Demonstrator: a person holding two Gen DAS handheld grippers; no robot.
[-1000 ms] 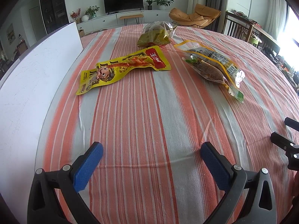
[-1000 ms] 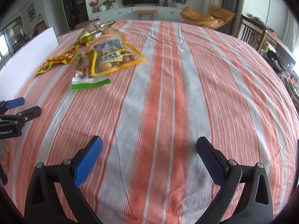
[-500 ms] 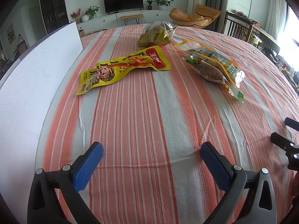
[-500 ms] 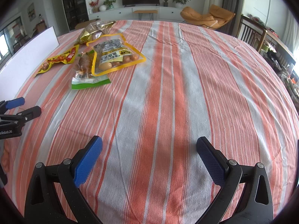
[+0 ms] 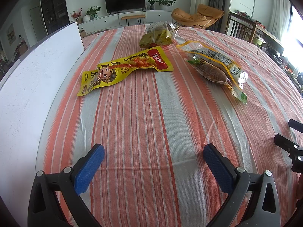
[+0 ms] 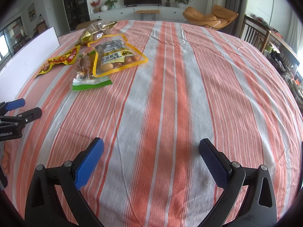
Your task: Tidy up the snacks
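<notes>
Several snack packs lie on the striped tablecloth [image 5: 151, 124]. A flat yellow-and-red pack [image 5: 125, 68] lies nearest my left gripper, also in the right wrist view [image 6: 60, 60]. A clear peanut bag with a yellow rim [image 6: 117, 56] partly covers a green-edged brown snack pack [image 6: 85, 73]; both show in the left wrist view [image 5: 217, 60]. A gold crinkly bag [image 5: 159, 35] lies farthest. My left gripper [image 5: 153, 162] is open and empty, well short of the packs. My right gripper [image 6: 150, 158] is open and empty over bare cloth.
A white board [image 5: 34, 75] stands along the table's left edge, also seen in the right wrist view [image 6: 28, 56]. The right gripper's fingers [image 5: 289, 143] show at the right edge of the left wrist view. Chairs [image 6: 255, 32] stand beyond the table's right side.
</notes>
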